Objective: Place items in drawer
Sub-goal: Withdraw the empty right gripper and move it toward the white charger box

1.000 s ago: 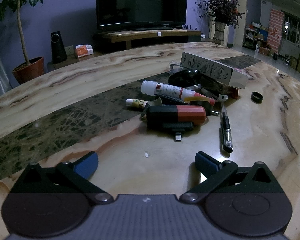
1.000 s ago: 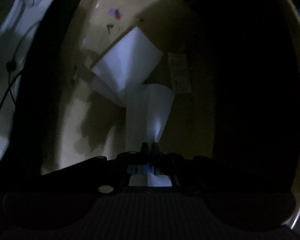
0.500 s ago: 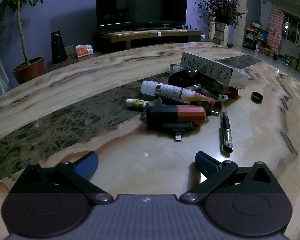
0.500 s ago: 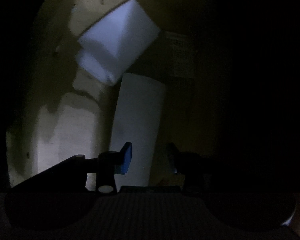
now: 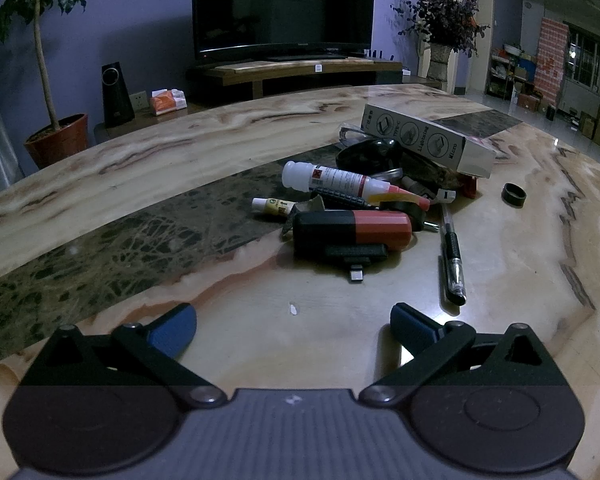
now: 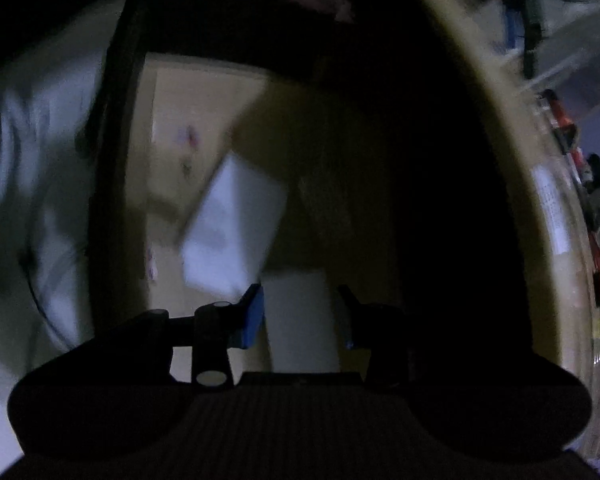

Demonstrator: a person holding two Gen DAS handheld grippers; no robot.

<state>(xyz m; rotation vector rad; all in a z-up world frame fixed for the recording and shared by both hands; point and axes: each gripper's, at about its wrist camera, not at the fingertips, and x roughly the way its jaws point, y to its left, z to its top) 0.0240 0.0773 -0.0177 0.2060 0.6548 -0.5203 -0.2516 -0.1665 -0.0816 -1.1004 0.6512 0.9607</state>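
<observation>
the right claw (image 6: 300, 314), pinched on a white card (image 6: 298, 320) a second ago, has just been opening and is now standing apart, pads clear of it. the card is lying in the drawer (image 6: 204, 120), at 6 o'clock from a white box (image 6: 232, 232). the left claw (image 5: 294, 320) is staying wide apart, empty, hovering over the counter (image 5: 140, 168), the clutter at 12 o'clock.
</observation>
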